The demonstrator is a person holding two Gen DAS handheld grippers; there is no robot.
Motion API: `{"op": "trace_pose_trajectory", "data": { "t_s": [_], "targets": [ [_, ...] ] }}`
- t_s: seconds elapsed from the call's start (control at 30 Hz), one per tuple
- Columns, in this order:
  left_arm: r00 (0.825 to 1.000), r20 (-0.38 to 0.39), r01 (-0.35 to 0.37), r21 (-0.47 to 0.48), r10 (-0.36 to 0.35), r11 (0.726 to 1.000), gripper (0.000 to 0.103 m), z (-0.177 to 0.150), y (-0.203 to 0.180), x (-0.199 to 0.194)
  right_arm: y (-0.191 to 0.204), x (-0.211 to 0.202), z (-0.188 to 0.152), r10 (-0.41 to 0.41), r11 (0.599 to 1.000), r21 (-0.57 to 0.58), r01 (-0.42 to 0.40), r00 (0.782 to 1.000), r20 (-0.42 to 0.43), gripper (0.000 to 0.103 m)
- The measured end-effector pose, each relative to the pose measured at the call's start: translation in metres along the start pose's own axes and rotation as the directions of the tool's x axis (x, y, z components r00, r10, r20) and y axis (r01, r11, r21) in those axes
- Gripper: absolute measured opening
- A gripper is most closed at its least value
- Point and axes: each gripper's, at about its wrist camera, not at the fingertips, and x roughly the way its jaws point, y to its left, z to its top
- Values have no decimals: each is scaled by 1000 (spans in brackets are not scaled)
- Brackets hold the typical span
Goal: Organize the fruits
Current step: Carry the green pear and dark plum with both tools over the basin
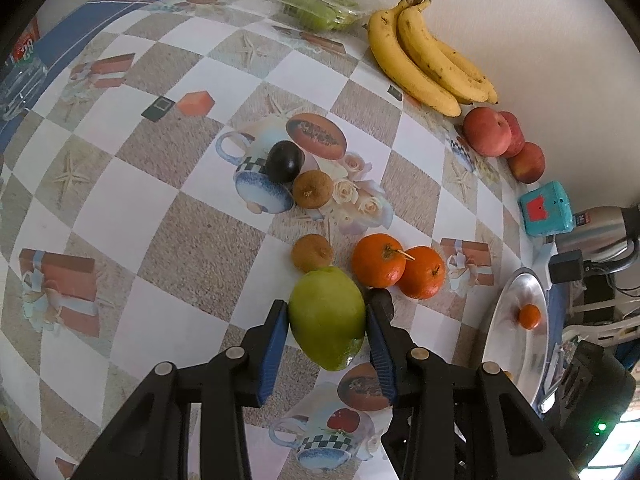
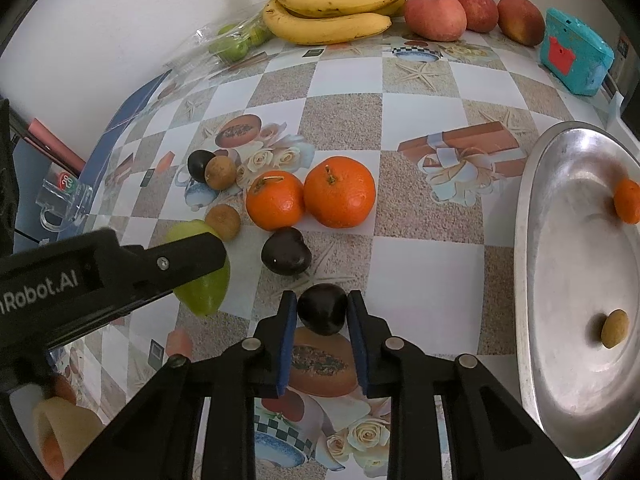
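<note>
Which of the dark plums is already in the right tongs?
The dark plum clamped between the right tongs. Another plum lies free just beyond it, and a third sits farther off against a brown fruit.

Bright, even, diffuse light throughout; soft short shadows under each fruit. Dull glare across the metal tray point(image 2: 568, 280) right of the right gripper, streaky blur on it in the left view. Heavy fisheye bending and dark vignetting at every edge. Sharp centre.
</note>
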Motion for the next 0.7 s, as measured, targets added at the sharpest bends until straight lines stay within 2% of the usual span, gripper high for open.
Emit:
{"op": "trace_pose_trajectory", "data": {
  "t_s": [0.37, 0.7],
  "targets": [
    [1000, 26, 14, -3, -14, 1000, 42, 1, -2, -11, -2, -10, 3, 14, 1000, 12, -15, 1000, 19, 26],
    [998, 49, 30, 22, -32, 999, 42, 0, -13, -21, -12, -32, 8, 0, 999, 41, -4, 996, 84, 26]
  ]
}}
